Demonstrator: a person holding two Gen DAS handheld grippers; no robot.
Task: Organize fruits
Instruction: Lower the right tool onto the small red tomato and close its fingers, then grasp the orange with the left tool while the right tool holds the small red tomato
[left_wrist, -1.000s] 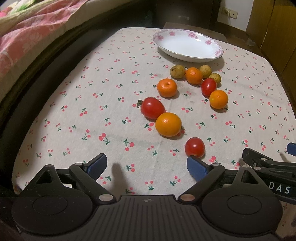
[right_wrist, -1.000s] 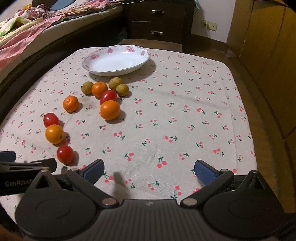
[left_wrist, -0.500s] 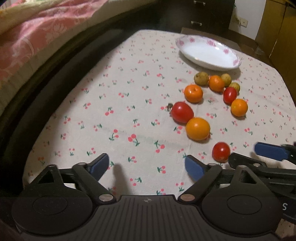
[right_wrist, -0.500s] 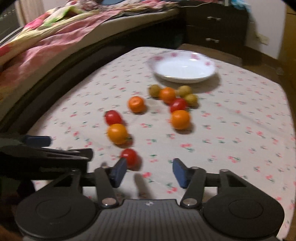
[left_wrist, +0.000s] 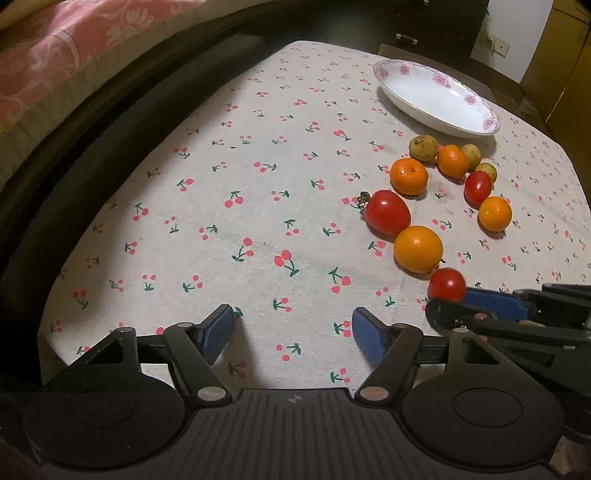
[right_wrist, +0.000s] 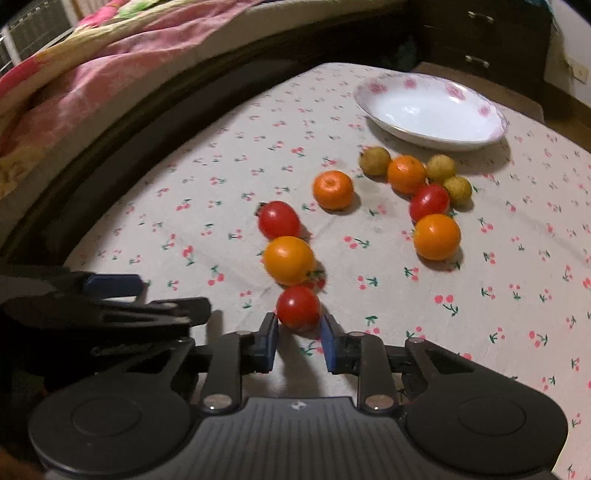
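Observation:
Several tomatoes, oranges and small yellow-brown fruits lie on the cherry-print tablecloth (left_wrist: 258, 221). The nearest small red tomato (right_wrist: 298, 308) sits at the tips of my right gripper (right_wrist: 298, 341), whose blue pads (right_wrist: 269, 341) stand narrowly apart on either side of it, touching or nearly so. It also shows in the left wrist view (left_wrist: 447, 285), with the right gripper (left_wrist: 480, 304) beside it. An orange (right_wrist: 289, 260) lies just behind it, then a larger tomato (right_wrist: 279, 219). My left gripper (left_wrist: 293, 330) is open and empty over bare cloth at the near left.
A white flowered dish (right_wrist: 430, 110) stands empty at the far side, also seen in the left wrist view (left_wrist: 436, 99). Before it lie more fruits, among them an orange (right_wrist: 436, 236) and a tomato (right_wrist: 429, 202). A bed (right_wrist: 92, 74) borders the table's left edge.
My right gripper moved left and forward to the nearest tomato and narrowed its jaws around it. My left gripper shifted left, staying open.

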